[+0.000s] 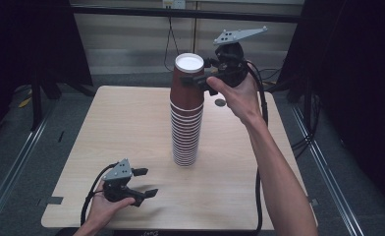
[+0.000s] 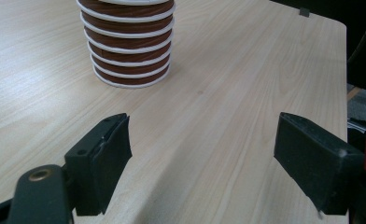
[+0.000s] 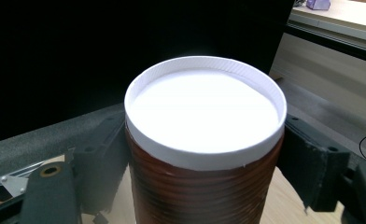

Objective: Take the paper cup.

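High view: near the middle of the pale wooden counter (image 1: 122, 128), a tall stack of cups (image 1: 185, 137), brown with white rims. On top of it, the top cup (image 1: 185, 96), white flat end up. Right tool (image 1: 190, 78) held level by the right hand (image 1: 234, 96) at the far side, clamped on the top cup just under its white end, grey plate above. Just behind the stack, a small round thing (image 1: 220, 103) lying on the wood. Left tool (image 1: 149, 182) low at the near left corner, in the left hand (image 1: 107, 206), well apart from the stack, jaws apart with nothing between them.

Left gripper view: left tool (image 2: 200, 154) with both black jaws wide apart over the bare counter (image 2: 228, 93), nothing held. Ahead and to the left, the bottom of the stack of cups (image 2: 130, 56), standing on the wood, well clear of the jaws.

Right gripper view: right tool (image 3: 204, 158) closed on the top cup (image 3: 204, 112), one black jaw against each side of the ribbed brown wall, just below the white rim.
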